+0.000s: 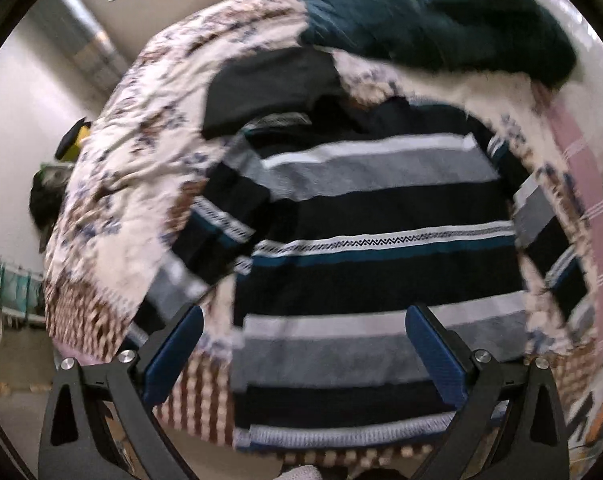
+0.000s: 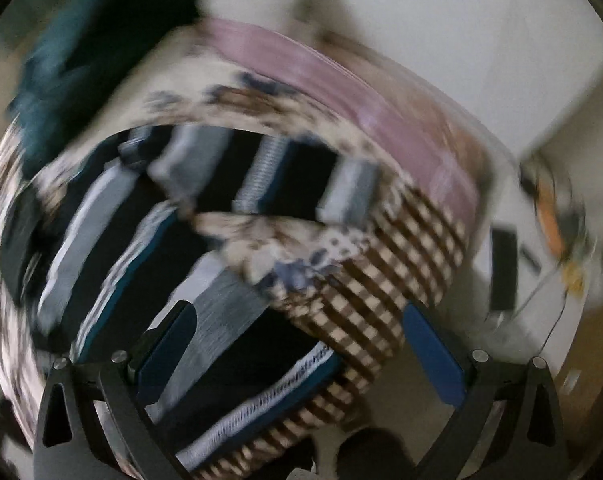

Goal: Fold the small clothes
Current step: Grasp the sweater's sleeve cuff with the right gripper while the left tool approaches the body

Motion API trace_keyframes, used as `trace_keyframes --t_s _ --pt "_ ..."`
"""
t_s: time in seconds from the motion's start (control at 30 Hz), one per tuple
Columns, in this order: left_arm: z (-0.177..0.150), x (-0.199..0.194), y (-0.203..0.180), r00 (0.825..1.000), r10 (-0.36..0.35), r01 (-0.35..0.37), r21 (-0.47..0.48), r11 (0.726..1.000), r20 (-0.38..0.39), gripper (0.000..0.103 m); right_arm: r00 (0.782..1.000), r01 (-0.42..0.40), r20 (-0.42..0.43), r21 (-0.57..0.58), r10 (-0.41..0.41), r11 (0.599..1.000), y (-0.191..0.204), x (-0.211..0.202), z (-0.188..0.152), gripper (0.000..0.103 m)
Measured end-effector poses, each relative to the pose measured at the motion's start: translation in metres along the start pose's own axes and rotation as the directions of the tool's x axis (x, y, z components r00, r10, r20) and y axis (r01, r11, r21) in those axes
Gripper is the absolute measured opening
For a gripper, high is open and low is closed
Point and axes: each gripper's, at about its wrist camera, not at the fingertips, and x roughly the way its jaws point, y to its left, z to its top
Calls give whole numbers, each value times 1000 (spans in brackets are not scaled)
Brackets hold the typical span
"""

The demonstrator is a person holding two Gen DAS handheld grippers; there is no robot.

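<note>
The bed [image 1: 113, 184], under its flowered cover, carries a striped sweater [image 1: 373, 216] spread flat with both sleeves out to the sides, so I judge the folding barely begun: sleeves and body are all left to turn in. Beyond it lie a black garment [image 1: 261, 88] and a teal one [image 1: 433, 12], apparently waiting. My left hand-held gripper [image 1: 303, 354] hangs over the sweater's hem with jaws apart and empty, and my right hand-held gripper [image 2: 301, 354], also apart, holds nothing near the bed's corner.
</note>
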Motion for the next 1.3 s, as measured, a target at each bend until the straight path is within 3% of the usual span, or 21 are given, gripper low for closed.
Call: trace_keyframes --t_s 0.13,0.27,0.37,0.47,0.53,0.7,0.73,0.93,1.1,1.2,1.3 --pt "14 76 -24 999 8 -6 29 1000 -52 103 998 42 -54 233 -30 972 -44 85 14 103" --pt "24 147 -47 992 41 -36 44 998 -119 103 997 35 -79 462 2 886 -88 160 23 103" --pt "34 180 -61 988 54 -50 31 998 -144 103 997 -41 -30 589 73 807 -111 198 32 102" --pt "41 194 -72 988 75 -74 19 997 -136 103 996 -87 31 602 86 794 -113 219 46 96" --pt "44 199 -79 987 88 -88 7 996 -132 103 997 -76 45 569 62 819 -106 223 54 83" --pt "53 202 -89 987 92 -97 -33 995 -132 103 997 -36 82 457 -2 889 -79 214 70 21" --pt "53 200 -90 987 94 -100 -39 994 -131 103 996 -33 86 442 -5 896 -73 211 72 16" --pt "56 199 -79 988 69 -81 -82 993 -139 103 988 -47 155 329 -5 943 -31 165 94 10" --pt "54 189 -55 992 50 -64 -129 990 -115 103 967 -125 239 132 91 983 36 97 118 10" --pt "50 180 -31 994 39 -56 -169 984 -105 103 945 -183 264 -64 194 981 109 49 120 10" --pt "43 172 2 995 35 -56 -225 973 -97 103 928 -232 227 -267 295 935 197 13 99 9"
